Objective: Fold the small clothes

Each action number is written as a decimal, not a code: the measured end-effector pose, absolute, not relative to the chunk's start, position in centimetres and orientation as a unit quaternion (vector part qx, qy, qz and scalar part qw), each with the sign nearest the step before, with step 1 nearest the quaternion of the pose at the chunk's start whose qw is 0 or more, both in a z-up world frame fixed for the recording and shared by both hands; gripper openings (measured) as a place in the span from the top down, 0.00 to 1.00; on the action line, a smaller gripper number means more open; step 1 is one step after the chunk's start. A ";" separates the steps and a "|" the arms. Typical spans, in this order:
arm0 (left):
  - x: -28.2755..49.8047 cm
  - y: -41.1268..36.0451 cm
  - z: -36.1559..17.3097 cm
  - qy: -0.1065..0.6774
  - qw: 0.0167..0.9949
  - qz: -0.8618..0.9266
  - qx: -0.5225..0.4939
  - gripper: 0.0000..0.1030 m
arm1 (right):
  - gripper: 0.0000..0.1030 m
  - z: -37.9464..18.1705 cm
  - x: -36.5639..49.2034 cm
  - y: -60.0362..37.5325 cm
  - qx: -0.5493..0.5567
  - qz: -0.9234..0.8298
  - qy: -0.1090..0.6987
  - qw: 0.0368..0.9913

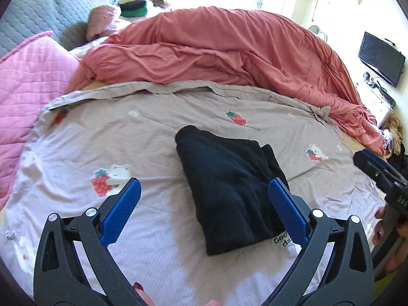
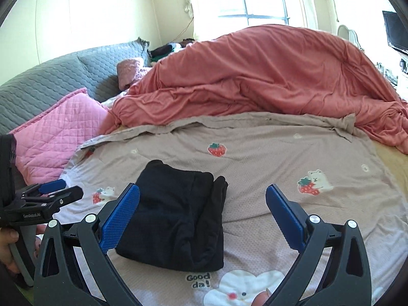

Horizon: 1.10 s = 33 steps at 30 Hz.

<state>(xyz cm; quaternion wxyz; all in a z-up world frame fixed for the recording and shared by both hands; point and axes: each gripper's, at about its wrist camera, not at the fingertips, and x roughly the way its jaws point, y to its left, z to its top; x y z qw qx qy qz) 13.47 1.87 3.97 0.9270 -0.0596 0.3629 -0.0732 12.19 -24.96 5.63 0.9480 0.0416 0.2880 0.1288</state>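
Observation:
A small dark navy garment (image 1: 229,186) lies folded in a compact rectangle on the beige strawberry-and-bear blanket (image 1: 153,127). It also shows in the right wrist view (image 2: 178,216). My left gripper (image 1: 204,188) is open and empty, hovering just in front of the garment, its right finger over the garment's right edge. My right gripper (image 2: 202,195) is open and empty, its left finger over the garment's left edge. The right gripper shows at the right edge of the left wrist view (image 1: 382,176), and the left gripper at the left edge of the right wrist view (image 2: 48,193).
A bunched salmon duvet (image 1: 229,51) lies across the back of the bed. A pink quilted pillow (image 1: 28,81) and a grey quilted cover (image 1: 38,17) are at the left. A monitor (image 1: 381,58) stands on a shelf at the right. The blanket (image 2: 280,153) spreads around the garment.

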 end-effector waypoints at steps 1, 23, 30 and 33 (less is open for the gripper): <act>12.9 1.9 4.1 0.360 0.928 -0.067 -0.060 0.09 | 0.04 5.8 11.6 -25.1 0.045 0.127 0.287 0.948; 3.5 2.0 0.9 0.396 0.914 -0.060 -0.069 0.09 | 0.04 1.6 2.2 -24.0 0.021 0.098 0.337 0.936; 3.5 1.4 -2.3 0.437 0.896 -0.053 -0.062 0.09 | 0.04 -1.9 2.4 -23.4 0.015 0.084 0.367 0.926; 3.5 1.5 -3.0 0.445 0.892 -0.046 -0.066 0.09 | 0.04 -3.1 2.7 -23.2 0.013 0.085 0.377 0.922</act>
